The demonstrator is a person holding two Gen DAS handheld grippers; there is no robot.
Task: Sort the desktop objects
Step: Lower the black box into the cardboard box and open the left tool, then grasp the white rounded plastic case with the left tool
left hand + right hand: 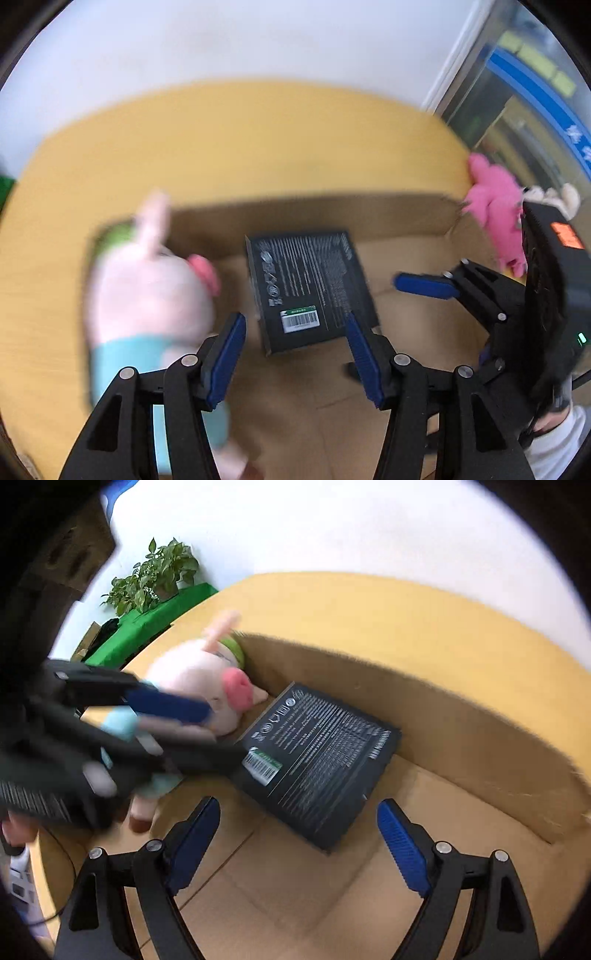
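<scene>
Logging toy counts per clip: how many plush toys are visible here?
3: a pig plush at the cardboard box's left edge, a pink plush and a cream plush at the right; others may be hidden.

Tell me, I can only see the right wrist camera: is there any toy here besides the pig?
Observer: Yes. A pink plush toy sits at the far right corner of the cardboard box.
Operator: Anything near it?
Observer: A cream fluffy toy, just behind the pink one.
Operator: The left claw looks blurry to me. Is it holding something?
Observer: No. The left claw is open and empty, above the black box.
</scene>
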